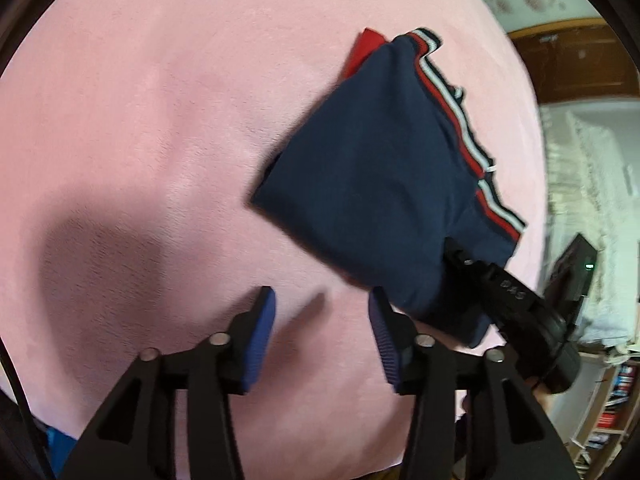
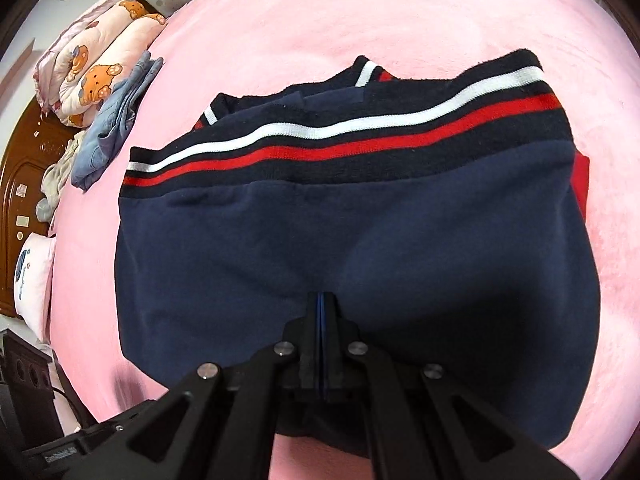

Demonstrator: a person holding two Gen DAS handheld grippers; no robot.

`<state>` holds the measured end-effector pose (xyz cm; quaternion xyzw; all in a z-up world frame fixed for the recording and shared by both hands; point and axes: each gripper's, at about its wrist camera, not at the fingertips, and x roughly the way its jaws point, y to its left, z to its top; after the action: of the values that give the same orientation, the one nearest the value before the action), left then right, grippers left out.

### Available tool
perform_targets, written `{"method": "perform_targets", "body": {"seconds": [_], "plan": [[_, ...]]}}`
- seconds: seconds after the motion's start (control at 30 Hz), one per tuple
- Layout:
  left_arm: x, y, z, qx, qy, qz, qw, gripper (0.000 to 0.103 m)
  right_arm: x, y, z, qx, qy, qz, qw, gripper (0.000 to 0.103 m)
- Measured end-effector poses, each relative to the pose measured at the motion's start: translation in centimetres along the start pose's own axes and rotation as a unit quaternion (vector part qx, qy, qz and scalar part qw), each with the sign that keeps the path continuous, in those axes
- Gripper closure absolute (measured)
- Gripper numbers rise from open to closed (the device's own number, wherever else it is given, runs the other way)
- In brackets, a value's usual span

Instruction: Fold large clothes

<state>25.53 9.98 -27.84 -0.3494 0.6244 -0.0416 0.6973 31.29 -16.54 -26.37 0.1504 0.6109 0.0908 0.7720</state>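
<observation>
A navy sweater (image 2: 360, 240) with a red-and-white striped hem lies folded into a compact bundle on the pink bed cover (image 2: 440, 12). My right gripper (image 2: 323, 300) is shut, its blue pads pressed together over the near edge of the sweater; whether cloth is pinched between them I cannot tell. In the left wrist view the sweater (image 1: 372, 184) lies to the right, with the right gripper (image 1: 508, 288) on its near corner. My left gripper (image 1: 322, 300) is open and empty above bare pink cover, just left of the sweater's near corner.
A pile of folded clothes (image 2: 116, 120) and a teddy-print quilt (image 2: 96, 60) lie at the far left by the wooden headboard (image 2: 20, 184). A white pillow (image 2: 32, 280) lies below them. Beyond the bed's right side are a shelf (image 1: 612, 404) and white bedding (image 1: 592, 184).
</observation>
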Motion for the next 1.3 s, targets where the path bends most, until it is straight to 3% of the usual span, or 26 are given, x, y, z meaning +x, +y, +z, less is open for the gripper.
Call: {"method": "perform_targets", "body": {"seconds": [0.13,0.4,0.53,0.6,0.67,0.77,0.97,1.3], "plan": [[0.3,-0.1,-0.1,0.011,-0.018,-0.043,0.9988,0.046,0.0,0.0,0.1,-0.001,0.002,0.003,1.000,0.103],[2.6,1.3,3.0,-0.049,-0.070,-0.113,0.9899,0.048,0.0,0.1,0.1,-0.011,0.004,0.007,1.000,0.103],[3.6,0.2,5.2,-0.040,-0.079,-0.132,0.9873,0.050,0.1,0.1,0.1,-0.012,0.005,0.009,1.000,0.103],[3.8,-0.3,5.9,-0.031,-0.087,-0.139,0.9860,0.074,0.1,0.2,0.2,-0.014,0.005,0.009,1.000,0.103],[3.4,-0.9,6.2,-0.022,-0.094,-0.143,0.9850,0.083,0.2,0.1,0.2,-0.016,0.005,0.011,1.000,0.103],[2.1,-2.3,5.9,0.009,-0.111,-0.140,0.9839,0.086,0.1,0.0,0.2,-0.011,0.004,0.017,1.000,0.103],[-2.1,-7.5,3.6,0.095,-0.139,-0.174,0.9701,0.091,-0.1,-0.5,0.0,-0.004,0.000,0.027,1.000,0.103],[-2.8,-17.3,0.7,0.275,-0.095,-0.178,0.9401,0.091,-0.5,-3.5,-0.3,0.063,0.000,0.086,0.994,0.103]]}}
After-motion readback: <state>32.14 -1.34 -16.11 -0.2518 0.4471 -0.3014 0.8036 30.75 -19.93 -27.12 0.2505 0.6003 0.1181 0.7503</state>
